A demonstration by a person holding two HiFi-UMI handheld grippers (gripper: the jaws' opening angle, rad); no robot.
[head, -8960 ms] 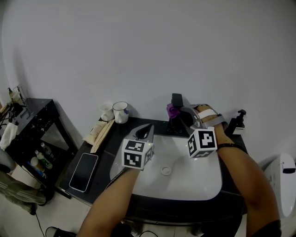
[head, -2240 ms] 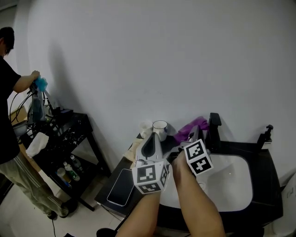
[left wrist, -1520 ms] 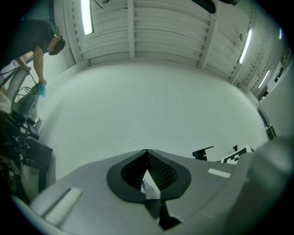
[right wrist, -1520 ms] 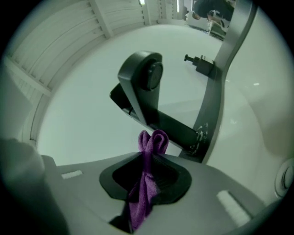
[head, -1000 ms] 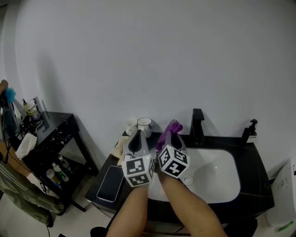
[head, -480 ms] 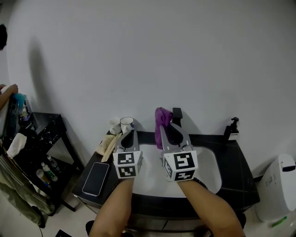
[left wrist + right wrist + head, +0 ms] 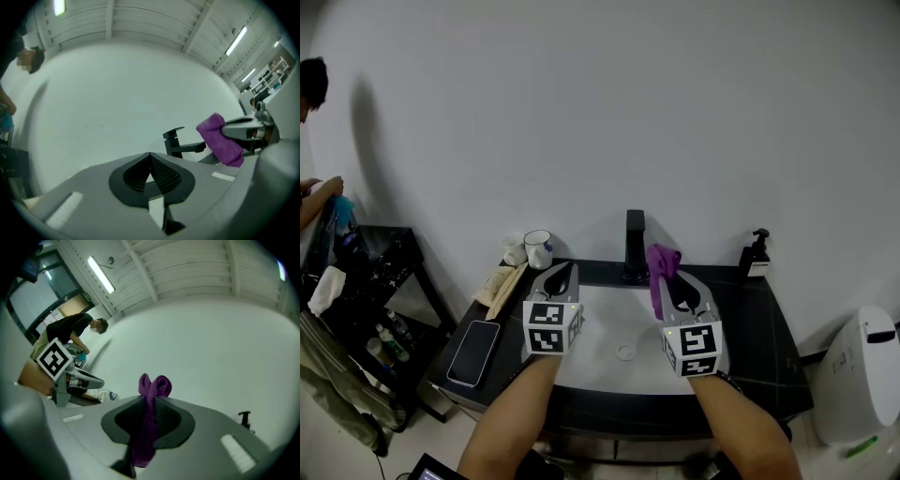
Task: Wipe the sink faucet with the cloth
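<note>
1. Two grippers are held over the white oval sink basin point(image 7: 598, 323) in the head view: left gripper point(image 7: 564, 271) and right gripper point(image 7: 673, 281). A purple cloth point(image 7: 661, 267) stands at the right gripper's tip, just right of the black upright faucet point(image 7: 635, 246).
2. Left gripper view: jaws closed together, nothing between them.
3. Right gripper view: jaws clamped on the cloth, which protrudes above the tips.

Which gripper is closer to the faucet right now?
Right. The right gripper, clamping the purple cloth, sits just right of the faucet; the left gripper, shut and empty, is farther off to its left.
</note>
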